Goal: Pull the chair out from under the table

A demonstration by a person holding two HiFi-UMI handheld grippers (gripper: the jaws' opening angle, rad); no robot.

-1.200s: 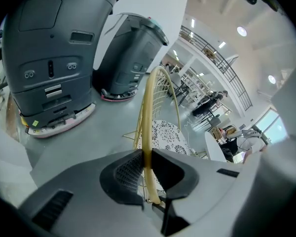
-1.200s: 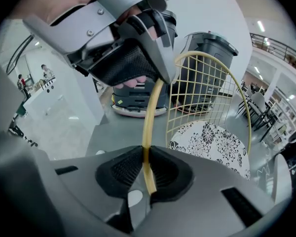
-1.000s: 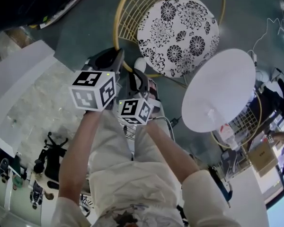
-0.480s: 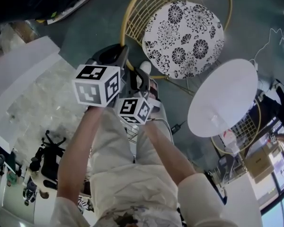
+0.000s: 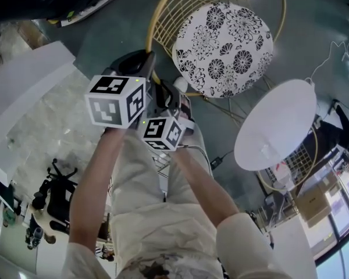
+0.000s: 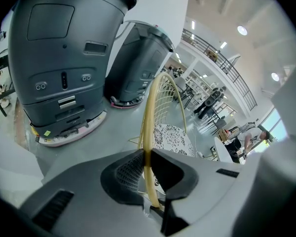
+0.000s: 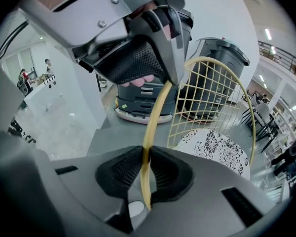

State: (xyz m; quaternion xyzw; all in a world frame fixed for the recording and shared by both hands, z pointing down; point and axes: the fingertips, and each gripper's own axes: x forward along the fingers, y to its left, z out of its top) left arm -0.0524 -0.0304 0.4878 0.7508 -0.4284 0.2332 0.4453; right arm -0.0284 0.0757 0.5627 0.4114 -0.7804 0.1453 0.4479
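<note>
The chair [image 5: 224, 39] has a gold wire frame and a round black-and-white floral cushion; it stands just beyond the round white table [image 5: 275, 124]. Both grippers clamp the gold rim of its backrest, side by side. In the left gripper view the rim [image 6: 149, 127] runs between the black pads, with my left gripper [image 6: 147, 154] shut on it. My right gripper [image 7: 147, 162] is shut on the same rim [image 7: 155, 117] a little lower, and the left gripper [image 7: 138, 58] shows right above it. In the head view the marker cubes [image 5: 113, 100] hide most of the jaws.
Two large grey machines [image 6: 64, 58] stand on the floor beyond the chair. A white counter [image 5: 23, 92] runs along the left. A cable [image 5: 218, 156] lies on the floor by the table, and a second wire chair [image 5: 302, 150] and boxes are at the right.
The gap between the floral cushion and the white table top has widened a little. The left gripper's cube sits slightly higher. Both grippers stay clamped on the rim.
</note>
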